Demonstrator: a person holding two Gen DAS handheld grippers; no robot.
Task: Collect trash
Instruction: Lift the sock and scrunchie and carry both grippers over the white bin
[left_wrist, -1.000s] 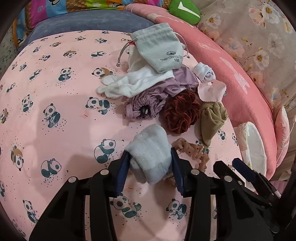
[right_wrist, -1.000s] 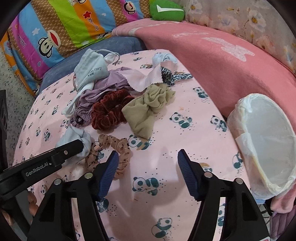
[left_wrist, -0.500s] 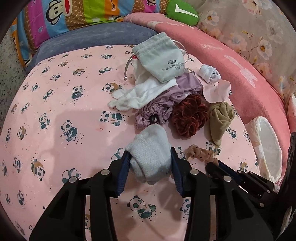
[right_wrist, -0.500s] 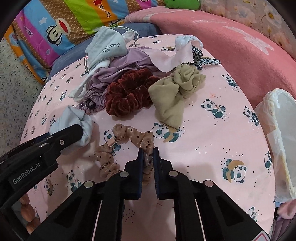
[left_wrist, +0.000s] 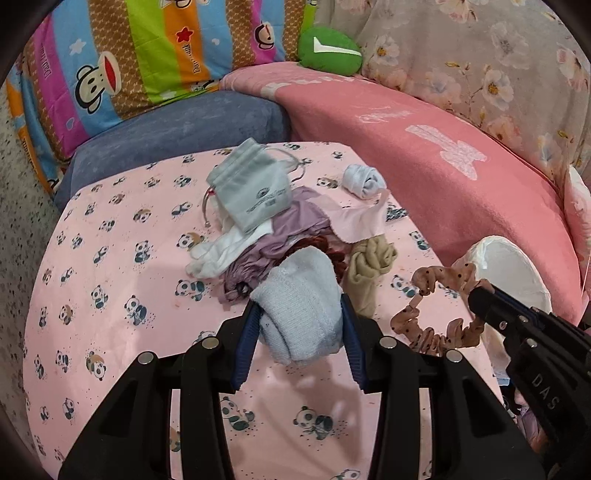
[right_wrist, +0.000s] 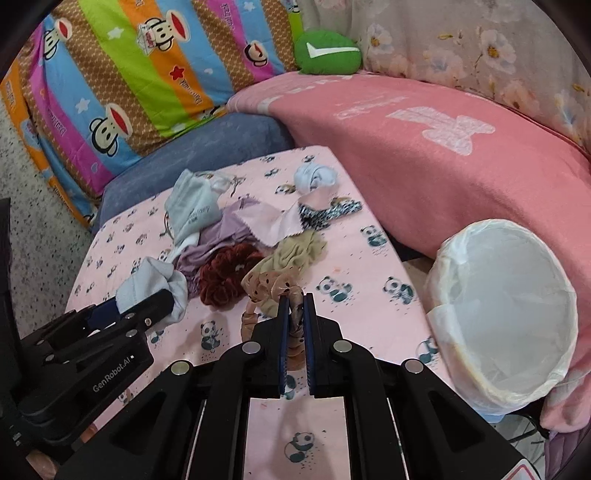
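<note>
Now I am pinching a rolled pale-blue sock (left_wrist: 301, 306) in my left hand-held gripper (left_wrist: 299, 332), holding it above the panda-print surface (left_wrist: 110, 295). My right hand-held gripper (right_wrist: 295, 332) is squeezing a peach polka-dot scrunchie (left_wrist: 436, 306), its loop dangling clear of the surface. Beyond both, a maroon velvet scrunchie (right_wrist: 225, 273), an olive cloth (right_wrist: 295, 254), a lilac garment (left_wrist: 295, 225) and a grey drawstring pouch (left_wrist: 251, 192) are lying heaped together. A white-lined bin (right_wrist: 502, 314) is standing beside the surface's right edge.

left gripper (right_wrist: 110, 314) body: "GenRobot.AI" | right gripper (left_wrist: 480, 295) body: "DAS" | grey pouch (left_wrist: 251, 192) print: unreadable
</note>
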